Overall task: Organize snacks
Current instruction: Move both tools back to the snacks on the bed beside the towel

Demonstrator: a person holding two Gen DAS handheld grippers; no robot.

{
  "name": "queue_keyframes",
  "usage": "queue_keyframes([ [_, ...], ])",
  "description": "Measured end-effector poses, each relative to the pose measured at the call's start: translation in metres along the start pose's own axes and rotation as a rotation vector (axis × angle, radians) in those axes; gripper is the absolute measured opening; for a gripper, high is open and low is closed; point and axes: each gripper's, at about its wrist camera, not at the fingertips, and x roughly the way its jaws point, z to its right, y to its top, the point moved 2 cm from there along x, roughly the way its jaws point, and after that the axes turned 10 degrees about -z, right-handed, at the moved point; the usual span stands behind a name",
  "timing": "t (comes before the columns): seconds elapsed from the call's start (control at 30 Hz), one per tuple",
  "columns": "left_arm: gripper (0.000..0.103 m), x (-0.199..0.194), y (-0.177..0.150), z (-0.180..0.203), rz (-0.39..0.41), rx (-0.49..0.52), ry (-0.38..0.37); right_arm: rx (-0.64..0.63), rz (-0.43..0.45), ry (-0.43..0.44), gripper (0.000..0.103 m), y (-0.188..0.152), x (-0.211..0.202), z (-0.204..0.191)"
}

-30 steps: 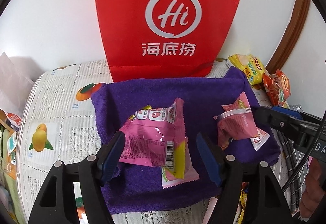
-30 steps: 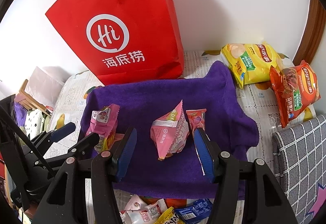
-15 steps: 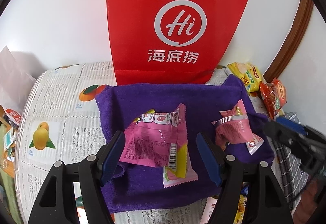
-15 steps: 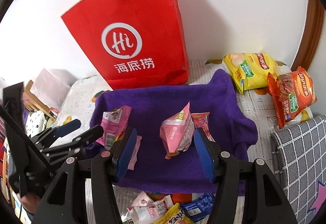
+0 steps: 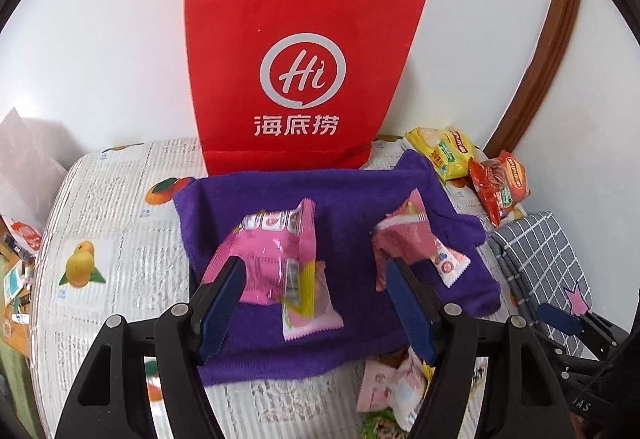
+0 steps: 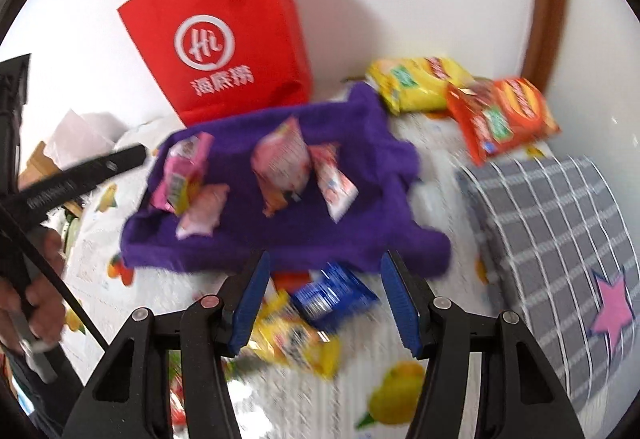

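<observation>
A purple towel lies on the table with several pink snack packets on it. A large pink packet lies at its left, a puffy pink one at its right. My left gripper is open and empty, above the towel's near edge. My right gripper is open and empty, above a blue packet and a yellow packet in front of the towel. The right wrist view is blurred.
A red paper bag stands against the wall behind the towel. Yellow and red chip bags lie at the back right. A grey checked cushion is at the right. Loose packets lie near the front.
Both grippers have pulled back from the towel and stayed open. The right gripper has moved back and down over the loose packets in front of the towel.
</observation>
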Motion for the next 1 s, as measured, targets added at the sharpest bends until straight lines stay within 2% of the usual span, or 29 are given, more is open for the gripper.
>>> queue_keyframes([
  [0.2,0.071,0.003,-0.044,-0.01,-0.035,-0.012,0.006,0.027,-0.008,0.019,0.058,-0.036,0.002,0.012],
  [0.43,0.071,0.007,-0.086,-0.021,-0.075,-0.004,0.027,-0.039,-0.026,0.065,0.06,-0.058,0.029,-0.012],
  [0.47,0.071,0.008,-0.09,-0.023,-0.077,-0.006,0.028,-0.05,-0.033,0.066,0.064,-0.06,0.034,-0.015],
  [0.57,0.071,0.007,-0.099,-0.028,-0.088,-0.016,0.02,-0.03,-0.065,0.033,0.064,-0.059,0.052,-0.018],
  [0.73,0.071,0.008,-0.111,-0.03,-0.096,0.002,0.02,0.038,-0.07,0.15,0.064,-0.053,0.066,-0.018],
  [1.0,0.071,0.011,-0.127,-0.023,-0.118,0.037,-0.014,0.072,-0.043,0.199,0.064,-0.044,0.073,-0.025],
])
